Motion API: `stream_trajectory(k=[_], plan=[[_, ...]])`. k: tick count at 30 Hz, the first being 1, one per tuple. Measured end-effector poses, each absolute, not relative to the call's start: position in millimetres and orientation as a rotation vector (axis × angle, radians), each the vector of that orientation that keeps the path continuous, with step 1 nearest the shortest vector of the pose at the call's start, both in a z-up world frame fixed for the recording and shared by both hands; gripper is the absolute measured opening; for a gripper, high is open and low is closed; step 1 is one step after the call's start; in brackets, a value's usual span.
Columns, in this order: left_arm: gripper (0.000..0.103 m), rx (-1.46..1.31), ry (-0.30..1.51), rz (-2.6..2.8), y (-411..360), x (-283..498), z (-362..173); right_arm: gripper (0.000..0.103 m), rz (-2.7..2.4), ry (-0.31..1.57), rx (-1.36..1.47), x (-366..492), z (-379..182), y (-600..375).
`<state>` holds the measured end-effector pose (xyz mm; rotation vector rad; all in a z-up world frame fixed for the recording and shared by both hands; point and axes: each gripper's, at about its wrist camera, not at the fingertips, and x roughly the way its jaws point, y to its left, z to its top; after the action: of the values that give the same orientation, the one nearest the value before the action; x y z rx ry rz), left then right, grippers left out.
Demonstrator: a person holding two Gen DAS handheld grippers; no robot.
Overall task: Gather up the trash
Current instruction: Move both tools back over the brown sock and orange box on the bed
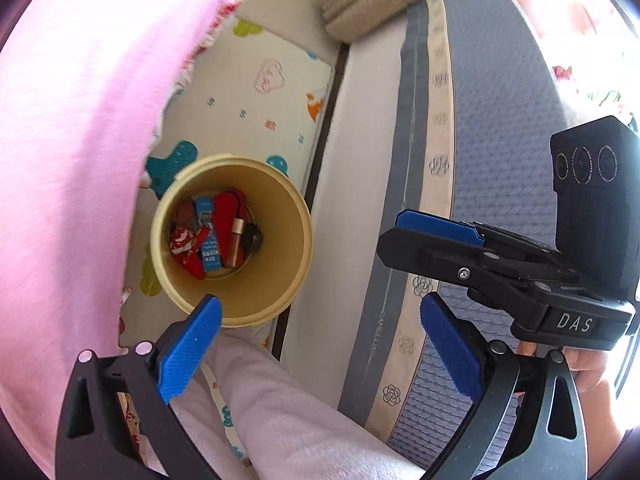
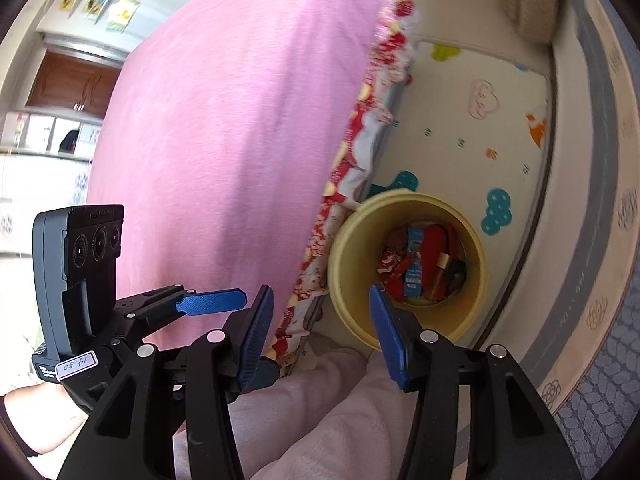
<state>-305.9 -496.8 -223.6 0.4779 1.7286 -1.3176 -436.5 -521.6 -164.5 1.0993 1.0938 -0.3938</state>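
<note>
Blue-padded left tongs (image 1: 320,344) and right tongs (image 2: 320,332) are both held spread and empty above the yellow bin (image 1: 232,240), which stands on the play mat (image 1: 260,92) beside the pink bed's (image 1: 80,120) edge. Wrappers (image 1: 208,232) are already dropped inside; more trash must next be sought, judging by this.

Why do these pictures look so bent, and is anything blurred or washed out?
Both views are fisheye, so edges curve and corners go black. Left wrist view: the right edge is blown out, while the bin is sharp. Right wrist view: the bin and mat are slightly motion-blurred.
</note>
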Motion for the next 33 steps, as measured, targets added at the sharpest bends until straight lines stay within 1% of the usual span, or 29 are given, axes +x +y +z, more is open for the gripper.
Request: stream_trajectory(k=[6,14,22,27,33], plan=[[0.099,0.379,1.666,-1.264,-449.6,-251.2,-192.1,0.05,-0.276,1.133,0.977,-355.7,-132.8,-494.5],[0.099,0.152,1.59,-1.034,-339.1,-142.3,-159.8,0.05,-0.052,1.204,0.8,-212.3,-109.9,-421.9],[0.099,-0.065,1.505,-0.75,-212.9,-37.5,-147.0,0.05,0.158,1.245,0.61,-73.9,-100.2,-330.6],[0.099,-0.198,1.446,-0.57,-135.6,26.1,-139.8,0.05,0.251,1.244,0.542,-0.5,-94.8,-285.4],[0.099,-0.282,1.38,-0.414,-73.0,90.8,-135.9,0.05,0.373,1.252,0.46,83.1,-93.6,-232.6]])
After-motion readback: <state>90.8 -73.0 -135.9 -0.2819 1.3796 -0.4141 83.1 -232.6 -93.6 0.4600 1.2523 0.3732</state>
